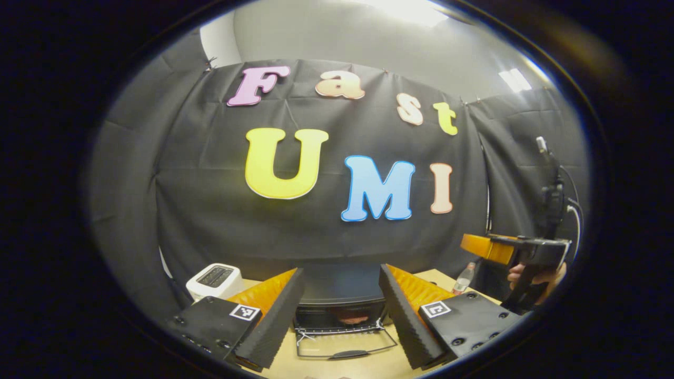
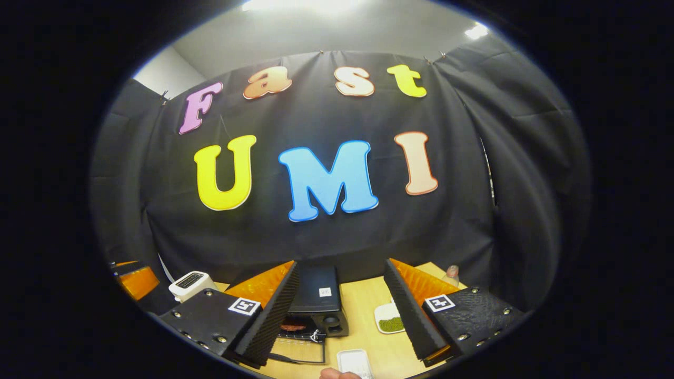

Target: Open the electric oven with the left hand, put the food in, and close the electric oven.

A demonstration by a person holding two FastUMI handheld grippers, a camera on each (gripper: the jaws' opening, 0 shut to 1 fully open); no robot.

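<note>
The black electric oven (image 1: pixel 339 287) stands on the wooden table straight ahead of my left gripper (image 1: pixel 341 271), whose fingers are open with nothing between them. The oven's glass door (image 1: pixel 345 345) lies folded down flat, handle toward me. A reddish piece of food (image 1: pixel 352 317) rests on the rack inside. In the right gripper view the oven (image 2: pixel 318 295) sits lower left with its door (image 2: pixel 297 350) down and the food (image 2: pixel 294 327) inside. My right gripper (image 2: pixel 341 263) is open and holds nothing. It also appears at the right of the left gripper view (image 1: pixel 513 250), held by a hand (image 1: pixel 534 276).
A white toaster (image 1: pixel 215 279) stands left of the oven. A plastic bottle (image 1: pixel 463 279) is at the table's back right. A white dish with something green (image 2: pixel 390 318) and a small white tray (image 2: pixel 354 362) lie right of the oven.
</note>
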